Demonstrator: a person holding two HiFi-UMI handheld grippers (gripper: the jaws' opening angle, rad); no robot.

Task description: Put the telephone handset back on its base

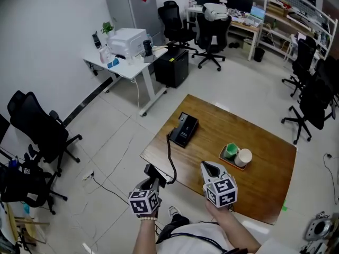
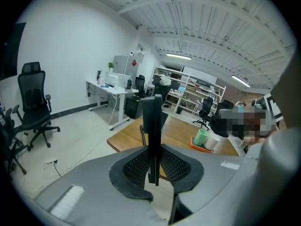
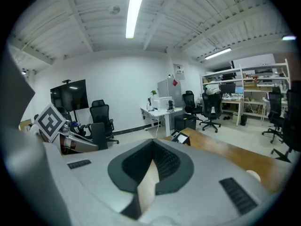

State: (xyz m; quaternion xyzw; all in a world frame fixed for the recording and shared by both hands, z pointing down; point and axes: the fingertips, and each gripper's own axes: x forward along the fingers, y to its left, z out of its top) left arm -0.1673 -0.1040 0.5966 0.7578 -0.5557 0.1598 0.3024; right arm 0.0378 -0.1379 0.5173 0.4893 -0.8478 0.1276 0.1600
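Observation:
The black telephone base (image 1: 183,129) lies near the far left corner of the wooden table (image 1: 259,173). Its coiled cord (image 1: 170,157) runs off the table's near edge to the black handset (image 1: 154,174). My left gripper (image 1: 152,179) is shut on that handset, off the table's near left edge. In the left gripper view the handset (image 2: 152,126) stands upright, pinched between the pads of the left gripper (image 2: 153,167). My right gripper (image 1: 211,169) hovers over the table's near edge, shut with nothing in it. The right gripper view shows the base (image 3: 181,137) beyond the right gripper (image 3: 153,150).
An orange tray (image 1: 228,160) with a green cup (image 1: 231,150) and a white cup (image 1: 243,156) sits mid-table, right of the base. Black office chairs (image 1: 39,131) stand on the floor at left. A white desk (image 1: 124,67) with a printer is farther back.

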